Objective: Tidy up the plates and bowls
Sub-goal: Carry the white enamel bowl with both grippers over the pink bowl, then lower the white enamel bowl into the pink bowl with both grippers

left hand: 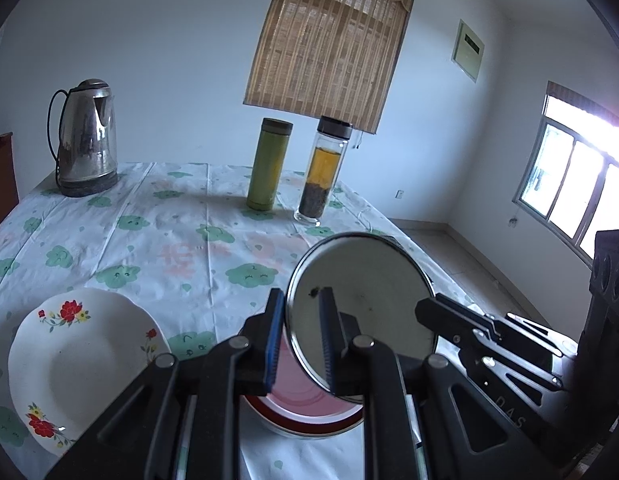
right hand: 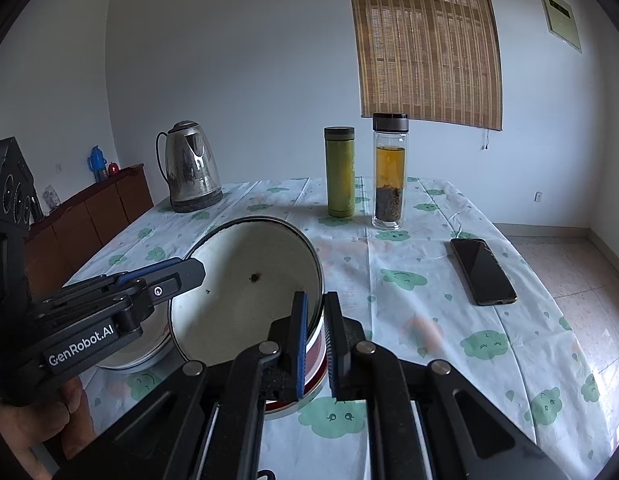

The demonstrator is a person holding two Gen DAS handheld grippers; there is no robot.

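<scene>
- enamel bowl (right hand: 245,292), white inside with a dark rim and a red band on its outer wall, hangs tilted in the air between both tools, above a second bowl with a red band (left hand: 309,412) that sits on the table.
- left gripper (left hand: 301,340) pinches the held bowl's rim, one pad inside and one outside; right gripper (right hand: 315,344) is pressed nearly together on the opposite rim.
- judging by how things lie, the work is midway: this bowl looks about to be nested into the one below it, and the floral plate (left hand: 81,368) lies apart on the cloth, not yet stacked or sorted.
- a further pale dish (right hand: 133,352) shows low beside the left tool in the right wrist view; i cannot tell whether it is the same bowl underneath.
- around: kettle (right hand: 191,168), green flask (right hand: 340,172) and tea bottle (right hand: 388,172) stand well back; phone (right hand: 483,272) lies off to the right. none blocks the lowering path.
- risk, as i judge it: thin rim grips on a tilted bowl could slip.
</scene>
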